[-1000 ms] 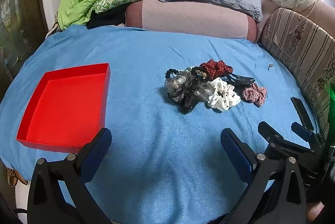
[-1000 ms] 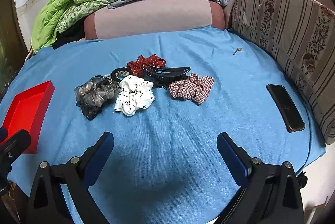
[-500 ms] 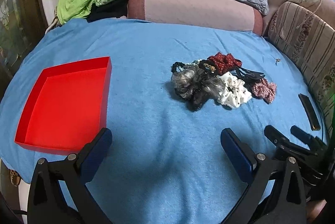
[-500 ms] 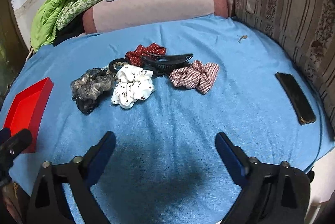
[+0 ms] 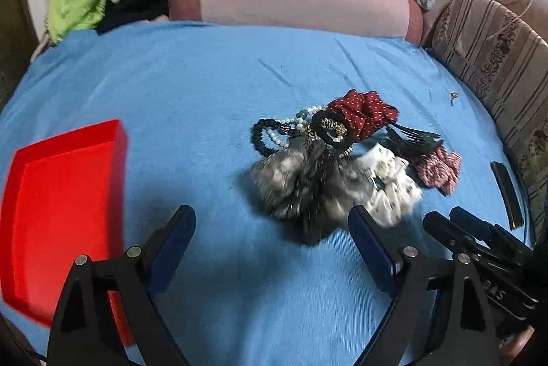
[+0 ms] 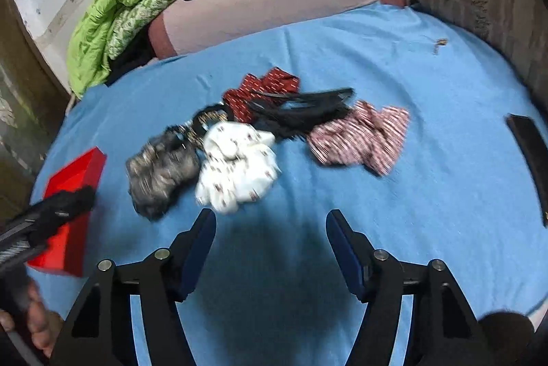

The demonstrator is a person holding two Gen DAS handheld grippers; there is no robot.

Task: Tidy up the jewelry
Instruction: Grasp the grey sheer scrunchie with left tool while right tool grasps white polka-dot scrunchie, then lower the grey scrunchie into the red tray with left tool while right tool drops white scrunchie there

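Blue cloth (image 5: 205, 75) bearing one heap of hair accessories and beads (image 5: 328, 160) at centre, red tray (image 5: 65, 201) well apart to its left; left gripper (image 5: 272, 229) and right gripper (image 6: 270, 225) both just short of the heap, jaws apart, lately narrowing, nothing between.

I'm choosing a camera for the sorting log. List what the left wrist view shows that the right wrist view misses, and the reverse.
Left wrist only: the red tray's open inside, the pearl bead strand and the black beaded band. Right wrist only: the plaid scrunchie unobstructed, and the black hair claw along its full length. Both: the grey scrunchie, white dotted scrunchie, red dotted scrunchie, blue cover and black phone.
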